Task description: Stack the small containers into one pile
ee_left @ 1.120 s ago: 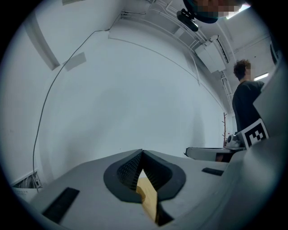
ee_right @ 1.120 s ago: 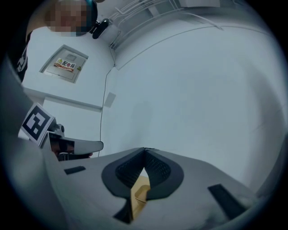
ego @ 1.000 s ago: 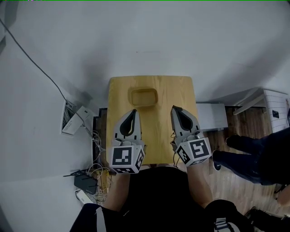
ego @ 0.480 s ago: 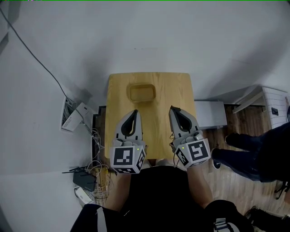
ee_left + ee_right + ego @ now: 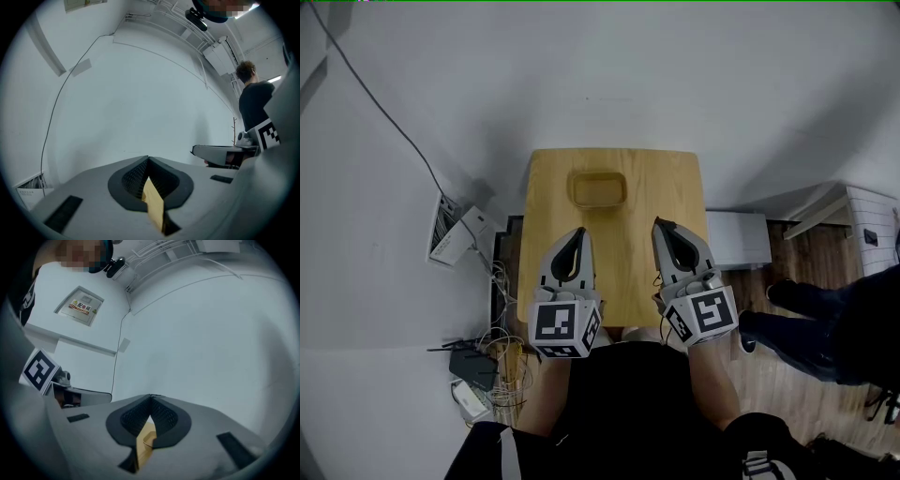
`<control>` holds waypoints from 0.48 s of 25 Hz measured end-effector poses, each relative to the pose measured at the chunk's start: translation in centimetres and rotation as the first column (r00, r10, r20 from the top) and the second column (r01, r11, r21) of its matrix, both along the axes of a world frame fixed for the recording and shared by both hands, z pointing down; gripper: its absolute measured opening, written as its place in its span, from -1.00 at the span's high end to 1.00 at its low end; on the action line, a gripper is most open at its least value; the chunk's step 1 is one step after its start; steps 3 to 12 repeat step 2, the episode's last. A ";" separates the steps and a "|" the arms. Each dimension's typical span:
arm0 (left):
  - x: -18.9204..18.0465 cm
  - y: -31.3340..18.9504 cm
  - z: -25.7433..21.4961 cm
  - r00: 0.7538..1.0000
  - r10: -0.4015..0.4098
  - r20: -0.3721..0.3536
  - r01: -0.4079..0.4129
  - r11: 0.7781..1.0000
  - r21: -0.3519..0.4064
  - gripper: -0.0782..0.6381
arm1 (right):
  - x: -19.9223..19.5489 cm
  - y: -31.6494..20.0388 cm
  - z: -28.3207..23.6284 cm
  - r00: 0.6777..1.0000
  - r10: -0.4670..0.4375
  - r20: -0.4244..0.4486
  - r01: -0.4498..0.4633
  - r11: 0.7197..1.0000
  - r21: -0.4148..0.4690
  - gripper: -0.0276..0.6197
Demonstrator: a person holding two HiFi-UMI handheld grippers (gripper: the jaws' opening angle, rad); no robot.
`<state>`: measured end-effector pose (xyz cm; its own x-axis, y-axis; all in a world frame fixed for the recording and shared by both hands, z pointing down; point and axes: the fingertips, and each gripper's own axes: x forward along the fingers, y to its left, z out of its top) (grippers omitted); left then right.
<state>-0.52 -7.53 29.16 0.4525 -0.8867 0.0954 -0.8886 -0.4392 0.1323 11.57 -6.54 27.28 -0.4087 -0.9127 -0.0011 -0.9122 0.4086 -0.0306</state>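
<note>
A small rectangular wooden container (image 5: 598, 189) sits on the far half of the wooden table (image 5: 661, 192); I cannot tell whether others are nested inside it. My left gripper (image 5: 577, 232) hovers over the table's near left part, short of the container, shut and empty. My right gripper (image 5: 662, 225) is alongside over the near right part, also shut and empty. In the left gripper view the left gripper (image 5: 148, 159) has its tips together, with a sliver of table below them. The right gripper view shows the right gripper (image 5: 150, 397) closed the same way, with wood showing through the slit.
Cables and a black box (image 5: 473, 371) lie on the floor to the table's left, beside a white unit (image 5: 450, 234). A white case (image 5: 739, 239) stands to the right, with a person's dark-trousered legs (image 5: 811, 328) near it. A white wall rises behind the table.
Both grippers stay shut in nearly the same place. The head view has drifted a little, so the table and container sit slightly higher in the picture.
</note>
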 end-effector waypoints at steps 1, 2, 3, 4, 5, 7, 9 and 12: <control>-0.1 0.0 0.0 1.000 -0.002 0.001 0.002 1.000 0.001 0.78 | 0.0 -0.1 -0.1 1.000 -0.002 -0.001 0.002 1.000 0.002 0.90; -0.1 -0.1 0.0 1.000 -0.005 0.001 0.005 1.000 0.001 0.78 | -0.1 -0.1 -0.1 1.000 -0.004 -0.003 0.004 1.000 0.003 0.90; -0.1 -0.1 0.0 1.000 -0.005 0.001 0.005 1.000 0.001 0.78 | -0.1 -0.1 -0.1 1.000 -0.004 -0.003 0.004 1.000 0.003 0.90; -0.1 -0.1 0.0 1.000 -0.005 0.001 0.005 1.000 0.001 0.78 | -0.1 -0.1 -0.1 1.000 -0.004 -0.003 0.004 1.000 0.003 0.90; -0.1 -0.1 0.0 1.000 -0.005 0.001 0.005 1.000 0.001 0.78 | -0.1 -0.1 -0.1 1.000 -0.004 -0.003 0.004 1.000 0.003 0.90; -0.1 -0.1 0.0 1.000 -0.005 0.001 0.005 1.000 0.001 0.78 | -0.1 -0.1 -0.1 1.000 -0.004 -0.003 0.004 1.000 0.003 0.90; -0.1 -0.1 0.0 1.000 -0.005 0.001 0.005 1.000 0.001 0.78 | -0.1 -0.1 -0.1 1.000 -0.004 -0.003 0.004 1.000 0.003 0.90; -0.1 -0.1 0.0 1.000 -0.005 0.001 0.005 1.000 0.001 0.78 | -0.1 -0.1 -0.1 1.000 -0.004 -0.003 0.004 1.000 0.003 0.90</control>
